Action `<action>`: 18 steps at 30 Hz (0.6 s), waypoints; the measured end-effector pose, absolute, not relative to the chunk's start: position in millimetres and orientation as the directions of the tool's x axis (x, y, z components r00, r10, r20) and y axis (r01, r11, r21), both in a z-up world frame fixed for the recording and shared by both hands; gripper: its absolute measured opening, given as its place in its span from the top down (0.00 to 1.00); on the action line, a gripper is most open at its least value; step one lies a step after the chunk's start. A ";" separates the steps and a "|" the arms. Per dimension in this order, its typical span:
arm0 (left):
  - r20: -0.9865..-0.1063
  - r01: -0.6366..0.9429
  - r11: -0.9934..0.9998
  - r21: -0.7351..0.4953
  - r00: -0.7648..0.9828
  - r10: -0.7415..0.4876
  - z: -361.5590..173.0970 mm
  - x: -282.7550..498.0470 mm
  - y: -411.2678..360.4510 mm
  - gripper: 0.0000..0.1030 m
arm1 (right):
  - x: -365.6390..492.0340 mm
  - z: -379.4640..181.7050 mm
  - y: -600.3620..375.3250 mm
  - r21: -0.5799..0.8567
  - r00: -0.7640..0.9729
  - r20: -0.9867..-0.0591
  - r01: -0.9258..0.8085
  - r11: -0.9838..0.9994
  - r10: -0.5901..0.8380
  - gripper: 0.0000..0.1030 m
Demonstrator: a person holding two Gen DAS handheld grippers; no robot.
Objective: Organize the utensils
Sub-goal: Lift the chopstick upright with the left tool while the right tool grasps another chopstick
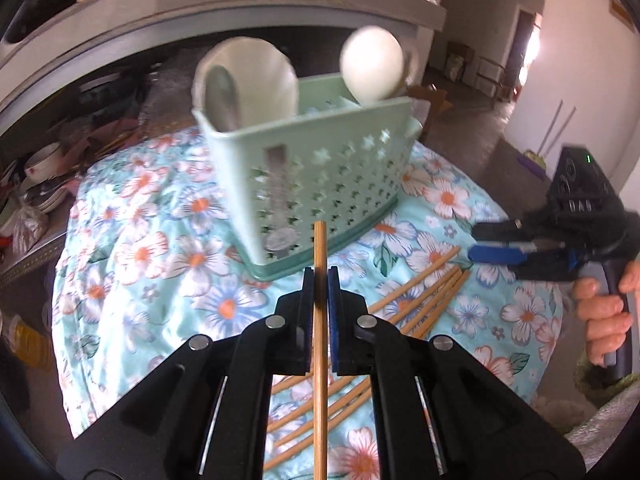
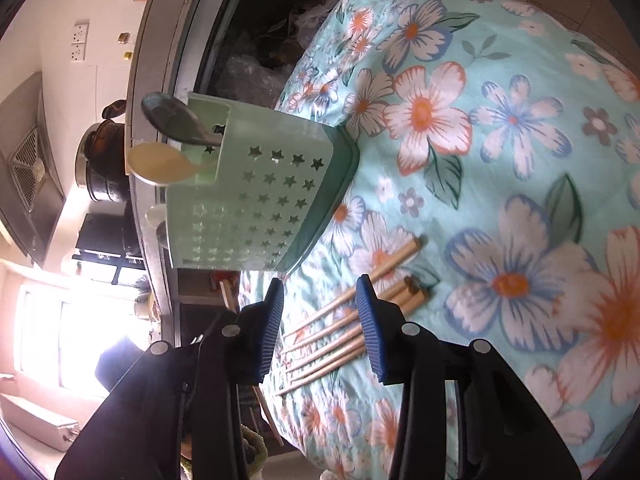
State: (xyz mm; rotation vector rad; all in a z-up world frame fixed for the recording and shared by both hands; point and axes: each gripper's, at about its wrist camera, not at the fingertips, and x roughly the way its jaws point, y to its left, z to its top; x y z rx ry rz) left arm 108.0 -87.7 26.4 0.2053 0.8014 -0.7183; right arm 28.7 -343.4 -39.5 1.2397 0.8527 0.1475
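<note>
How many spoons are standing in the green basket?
3 spoons in the green basket: a big white one with a metal one at the left end, and a cream one at the right. More may hide inside.

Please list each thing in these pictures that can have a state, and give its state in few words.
left gripper: shut on one chopstick, held upright.
right gripper: open, above the loose chopsticks.
loose chopsticks: lying on the floral cloth.
green basket: upright, holds spoons.
</note>
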 end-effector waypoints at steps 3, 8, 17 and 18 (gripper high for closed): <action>-0.687 0.607 0.786 -0.114 0.524 -0.504 38.6 107.8 -69.6 0.95 | 21.8 -49.4 -334.1 0.873 0.668 -0.487 0.355 0.334 0.562 0.63; -0.633 0.529 0.831 -0.174 0.586 -0.505 58.1 108.3 -40.7 0.95 | 26.5 -71.6 -304.0 0.878 0.601 -0.474 0.374 0.298 0.643 0.64; -0.597 0.487 0.843 -0.230 0.613 -0.517 71.6 102.2 -14.5 0.95 | 51.3 -103.7 -266.8 0.859 0.533 -0.494 0.422 0.290 0.687 0.79; -0.599 0.486 0.842 -0.233 0.611 -0.518 71.1 102.0 -13.7 0.95 | 52.4 -104.8 -266.4 0.859 0.534 -0.493 0.422 0.289 0.687 0.80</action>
